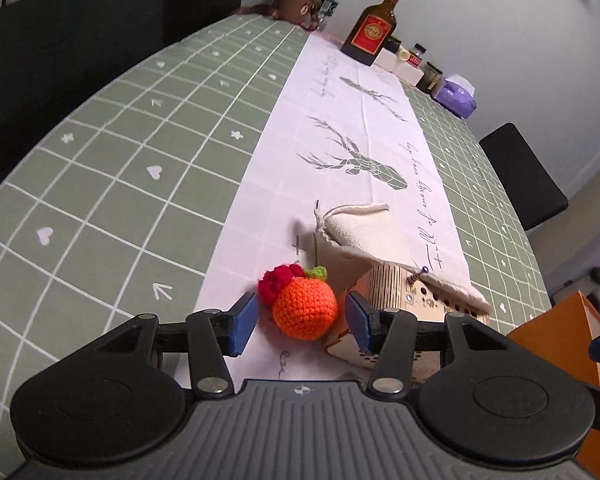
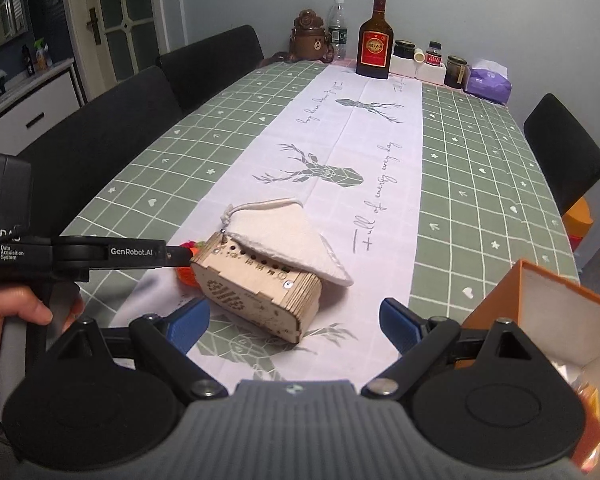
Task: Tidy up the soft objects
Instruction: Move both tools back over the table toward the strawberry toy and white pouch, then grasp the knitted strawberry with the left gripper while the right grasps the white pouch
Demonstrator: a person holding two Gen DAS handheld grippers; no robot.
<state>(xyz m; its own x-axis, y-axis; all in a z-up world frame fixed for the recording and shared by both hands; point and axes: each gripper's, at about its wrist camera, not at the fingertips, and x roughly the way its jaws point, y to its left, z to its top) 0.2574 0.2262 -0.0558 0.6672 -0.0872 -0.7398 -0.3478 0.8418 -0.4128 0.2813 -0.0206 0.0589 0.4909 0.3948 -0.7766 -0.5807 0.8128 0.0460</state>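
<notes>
**Crocheted Orange Between the Left Jaws**

A long dining table (image 2: 480, 168) carries a green grid-patterned cloth with a white deer-print runner down its centre; black chairs line both sides, and bottles and jars stand at the far end against a grey wall.

The round orange crocheted ball (image 1: 305, 312), topped with a red knitted flower and a green leaf, lies on the runner beside a pale laser-cut wooden box (image 2: 256, 290). A cream drawstring cloth pouch (image 2: 296, 240) is draped over the box's far top edge. An orange open-topped cardboard box (image 2: 540, 320) stands at the near right.

The left gripper (image 1: 303, 322) points steeply down, its blue pads (image 1: 244, 322) on either side of the ball with a gap visible on each side; the jaws are parted, not pressing. A hand (image 2: 16, 320) grasps its handle.

The right gripper (image 2: 296, 326) hangs above the runner near the wooden box, jaws spread wide, holding nothing.
</notes>
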